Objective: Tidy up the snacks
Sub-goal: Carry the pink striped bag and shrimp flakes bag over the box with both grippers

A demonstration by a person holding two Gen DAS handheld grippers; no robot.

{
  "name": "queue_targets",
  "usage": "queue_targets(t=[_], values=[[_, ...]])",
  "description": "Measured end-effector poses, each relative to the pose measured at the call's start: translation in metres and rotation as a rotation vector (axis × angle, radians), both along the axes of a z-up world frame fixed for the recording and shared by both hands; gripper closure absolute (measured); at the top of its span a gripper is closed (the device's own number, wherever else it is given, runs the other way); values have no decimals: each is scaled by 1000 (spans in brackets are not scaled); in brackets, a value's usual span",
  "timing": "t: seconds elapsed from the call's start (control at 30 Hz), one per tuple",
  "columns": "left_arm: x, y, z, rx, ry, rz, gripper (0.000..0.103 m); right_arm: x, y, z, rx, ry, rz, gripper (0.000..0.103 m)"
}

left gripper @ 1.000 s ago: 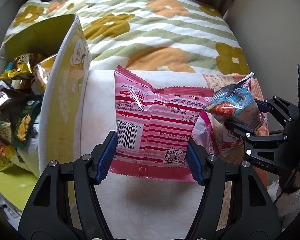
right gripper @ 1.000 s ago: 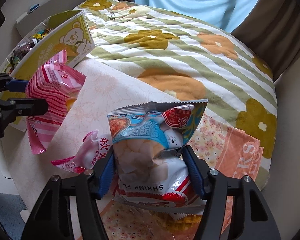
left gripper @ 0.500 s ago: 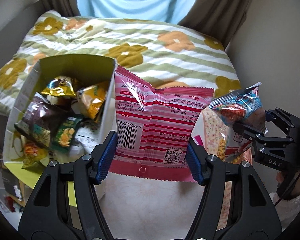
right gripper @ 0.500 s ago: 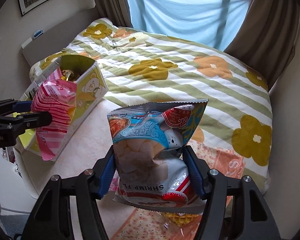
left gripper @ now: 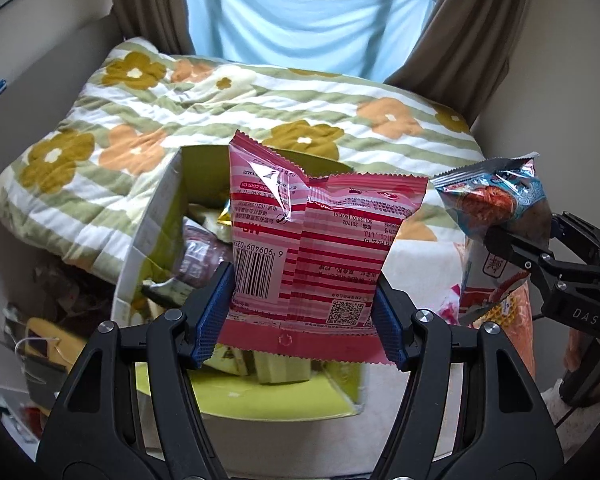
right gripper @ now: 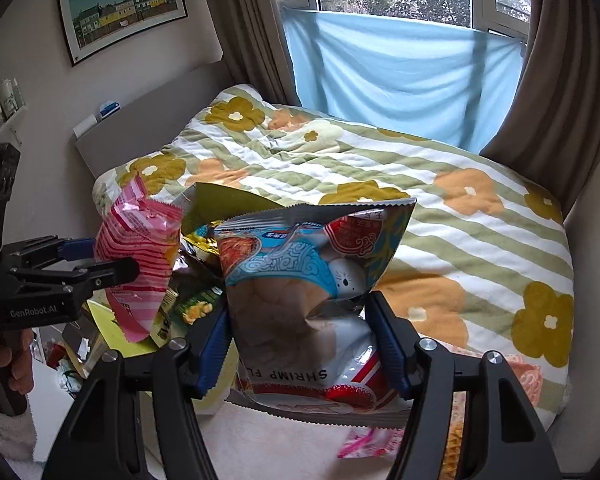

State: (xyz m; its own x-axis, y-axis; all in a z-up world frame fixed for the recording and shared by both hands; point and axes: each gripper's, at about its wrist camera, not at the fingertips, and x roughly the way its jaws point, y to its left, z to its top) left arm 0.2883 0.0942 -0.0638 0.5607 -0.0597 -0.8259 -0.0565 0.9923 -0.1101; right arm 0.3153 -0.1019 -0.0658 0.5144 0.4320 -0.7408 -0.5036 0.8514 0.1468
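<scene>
Leftmost, the open snack box [left gripper: 140,240] stands at the edge of the quilted bed [left gripper: 100,140], already crowded with wrapped snacks [left gripper: 198,254]. Above its opening, the left gripper [left gripper: 303,312] is clamped on a pink striped packet [left gripper: 319,232], pads pressing both side edges, the packet upright and clear of the box walls. Further right, the right gripper [right gripper: 303,344] grasps a shrimp chip bag [right gripper: 307,280] by its lower half, held aloft beside the box. A small pink sachet [right gripper: 369,442] lies on the white surface below. Judged step: carrying two snacks to the box. The next move likely calls for lowering the pink packet into a free gap among the contents before release, with the chip bag waiting its turn to avoid a collision.
</scene>
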Motion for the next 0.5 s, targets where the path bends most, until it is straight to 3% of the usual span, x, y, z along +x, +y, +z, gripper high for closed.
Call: queue_targets(t=[0.23,0.5], values=[[-5,69,-26,-28,58,-32,41,1,65,-14,18,50,-51,42],[-12,119,-50,-61,109,-70,41,-12,115,-39,23,133,-129,42]])
